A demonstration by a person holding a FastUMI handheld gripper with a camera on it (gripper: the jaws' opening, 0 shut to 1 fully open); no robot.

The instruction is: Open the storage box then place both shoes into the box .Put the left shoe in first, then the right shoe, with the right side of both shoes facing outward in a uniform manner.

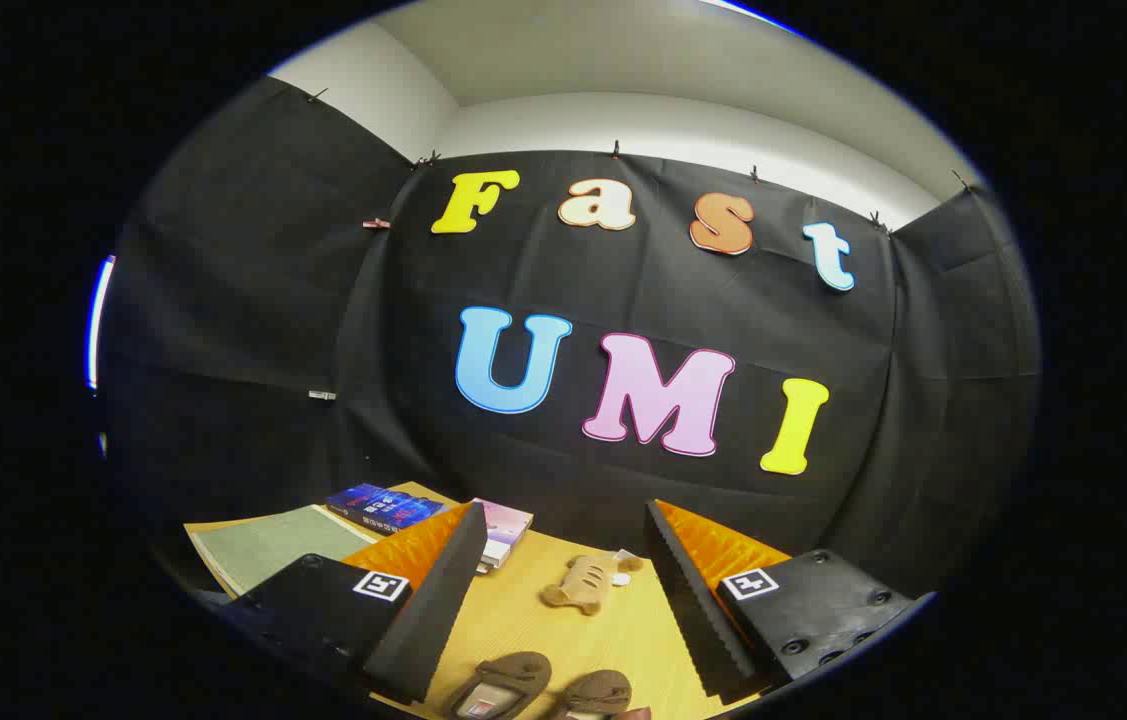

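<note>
**Gripper poised above the shoes, nothing yet in hand**

The gripper (pixel 563 600) hangs over the wooden table (pixel 513 620) with its two black-and-orange fingers (pixel 433 590) spread wide apart and nothing between them. Taking the pair of shoes (pixel 543 690) as the landmark, they lie on the table just below and between the fingers, toes pointing away from the camera, the two side by side and nearly touching.

Left of the shoes and farther back lies a pale green mat (pixel 263 545). Behind it, beyond the left finger, is a dark blue book (pixel 383 505), and next to that a second book with a pinkish cover (pixel 505 525), partly hidden by the finger. Straight beyond the shoes, between the fingertips, sits a small tan plush toy (pixel 588 580) with a little pale object I cannot identify touching its far side.

As for progress, I judge the task barely begun: both shoes rest on the table, neither is gripped, and the storage box has yet to be opened and filled, left shoe first.

The tabletop is light wood grain. Black cloth walls close in the booth, with a white wall and ceiling above them.
</note>
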